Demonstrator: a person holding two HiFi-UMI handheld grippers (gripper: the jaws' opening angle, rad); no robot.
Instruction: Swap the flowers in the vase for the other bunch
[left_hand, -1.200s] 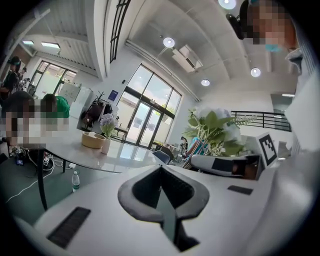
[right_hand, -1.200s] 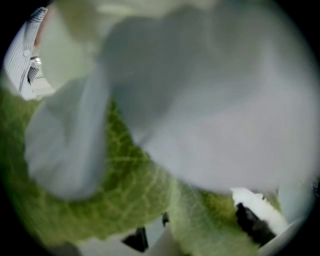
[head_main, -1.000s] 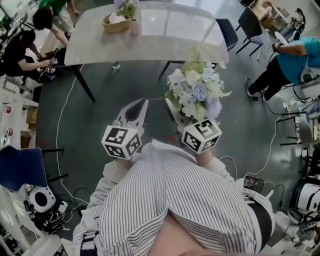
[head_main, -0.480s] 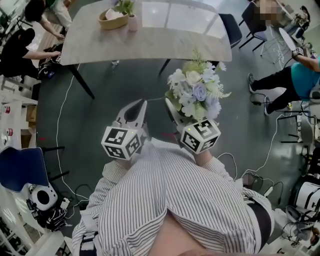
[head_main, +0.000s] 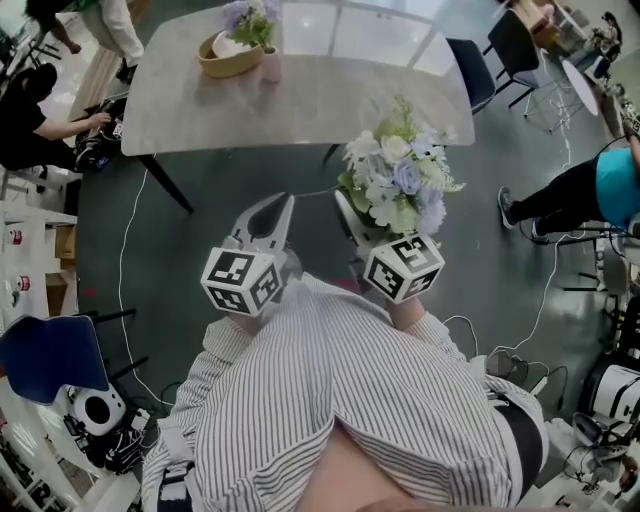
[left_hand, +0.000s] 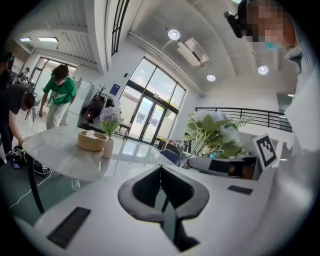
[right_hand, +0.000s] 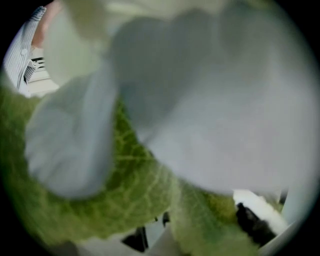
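- Left gripper (head_main: 280, 208): fingers pressed together, nothing between them.
- Right gripper (head_main: 352, 215): fingers clamped on the white-lilac bunch (head_main: 400, 180).
- Vase (head_main: 270, 66) stands on the tabletop (head_main: 340, 95), well ahead of both.

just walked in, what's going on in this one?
A person holds a white-and-blue bouquet clamped in the right gripper, while the left gripper is shut and empty. They are short of the table, where the vase holds purple flowers beside a wooden bowl. The swap has not yet begun.
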